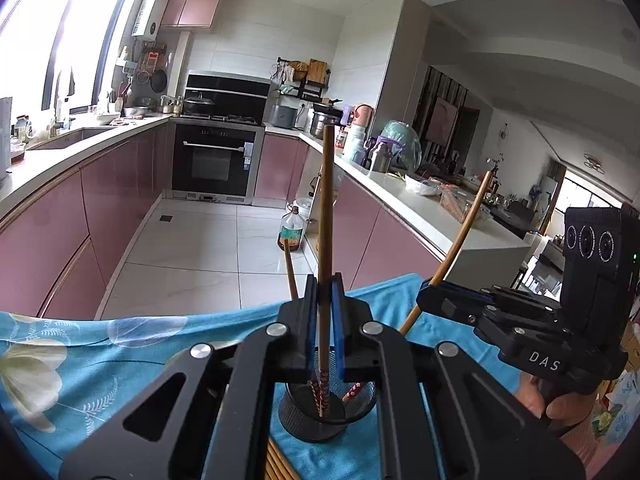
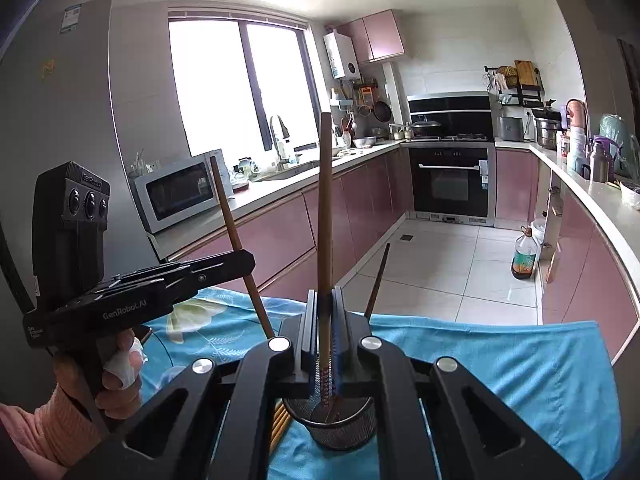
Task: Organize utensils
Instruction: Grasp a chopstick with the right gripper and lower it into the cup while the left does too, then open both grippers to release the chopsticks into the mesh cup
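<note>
A black mesh cup (image 1: 324, 412) stands on the blue floral cloth (image 1: 100, 360); it also shows in the right wrist view (image 2: 336, 424). My left gripper (image 1: 324, 300) is shut on a brown chopstick (image 1: 326, 216), held upright with its patterned tip inside the cup. My right gripper (image 2: 325, 312) is shut on another brown chopstick (image 2: 325, 208), also upright with its tip in the cup. One more chopstick (image 1: 291, 268) leans in the cup. The right gripper appears in the left wrist view (image 1: 430, 292), the left one in the right wrist view (image 2: 248, 260).
Several loose chopsticks (image 2: 280, 424) lie on the cloth beside the cup. Beyond the table edge is the kitchen floor with an oil bottle (image 2: 525, 256), pink cabinets, an oven (image 2: 452, 184) and a microwave (image 2: 176, 196).
</note>
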A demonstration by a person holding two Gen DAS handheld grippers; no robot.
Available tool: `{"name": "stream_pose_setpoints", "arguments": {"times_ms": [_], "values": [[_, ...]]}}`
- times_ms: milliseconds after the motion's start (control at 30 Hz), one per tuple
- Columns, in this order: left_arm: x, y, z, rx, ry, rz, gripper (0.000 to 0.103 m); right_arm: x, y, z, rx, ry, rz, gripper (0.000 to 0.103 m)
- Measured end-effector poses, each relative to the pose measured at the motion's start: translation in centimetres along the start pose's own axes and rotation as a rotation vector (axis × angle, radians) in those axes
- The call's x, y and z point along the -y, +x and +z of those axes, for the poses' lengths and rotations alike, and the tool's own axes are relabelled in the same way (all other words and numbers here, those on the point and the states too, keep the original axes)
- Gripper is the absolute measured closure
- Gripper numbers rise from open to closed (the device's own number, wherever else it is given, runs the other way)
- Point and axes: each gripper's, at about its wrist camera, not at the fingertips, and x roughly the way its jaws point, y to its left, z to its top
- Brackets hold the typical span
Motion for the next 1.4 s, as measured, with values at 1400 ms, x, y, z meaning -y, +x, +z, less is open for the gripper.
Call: {"name": "stream_pose_setpoints", "arguments": {"times_ms": [1400], "values": [[-2.3,2.6,-6.2,-0.092,-0.003,0.117,0.07,1.1,4.8,-3.6,-0.167,0.06,-0.022,0.076]]}}
